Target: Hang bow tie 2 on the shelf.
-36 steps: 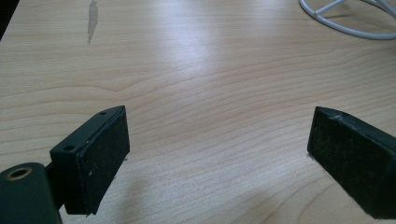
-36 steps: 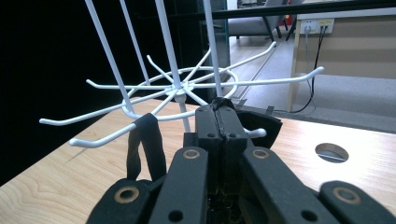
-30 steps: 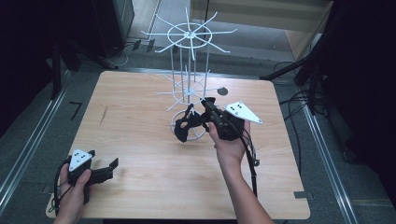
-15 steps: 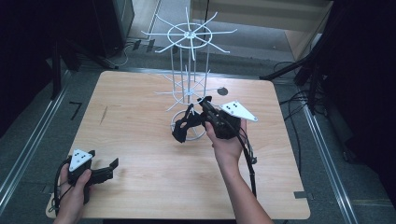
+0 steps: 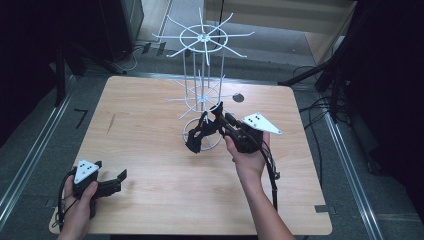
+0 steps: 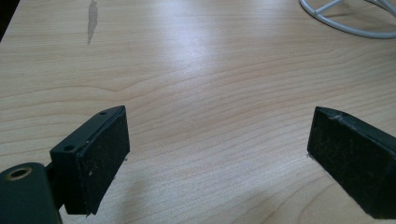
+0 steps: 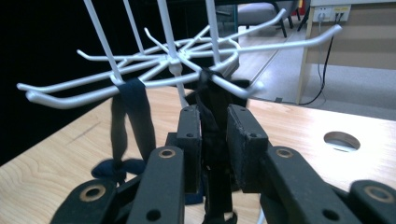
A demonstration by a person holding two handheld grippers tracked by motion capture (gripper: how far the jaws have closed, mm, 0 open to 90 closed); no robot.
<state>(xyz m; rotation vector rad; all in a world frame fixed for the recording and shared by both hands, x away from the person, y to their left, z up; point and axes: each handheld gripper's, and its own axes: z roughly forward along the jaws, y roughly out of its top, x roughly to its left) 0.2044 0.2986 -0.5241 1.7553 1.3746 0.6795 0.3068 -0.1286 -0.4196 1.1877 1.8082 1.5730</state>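
Pale wood grain is what I'm looking at mostly: a light wooden counter (image 5: 150, 130) with rounded corners, a small round cable hole (image 5: 238, 97) near its far edge and a greyish smudge (image 6: 92, 21) on the left half. Around it the room is dark, with grey floor, metal rails on both sides, black cables on the right and a beige cabinet at the back.

Standing toward the far middle of the counter is a white wire rack with a ring base and two tiers of spoke hooks (image 5: 202, 75). From the right gripper view, a dark blue fabric strap (image 7: 133, 116) is looped over one of the lower-tier hooks and hangs down, its bottom end pooled on the counter.

My right gripper (image 5: 216, 116) is up against the lower tier of that rack. A second dark strap (image 7: 212, 140) hangs from a hook right ahead and runs straight down between the fingers (image 7: 243, 140). They've just been easing apart, and there's a slim gap on each side of the strap, so I'd call it released, with the strap in the slot but not pinched.

My left gripper (image 5: 112, 181) sits low at the near-left corner of the counter, fingers spread wide with nothing but bare wood between them.
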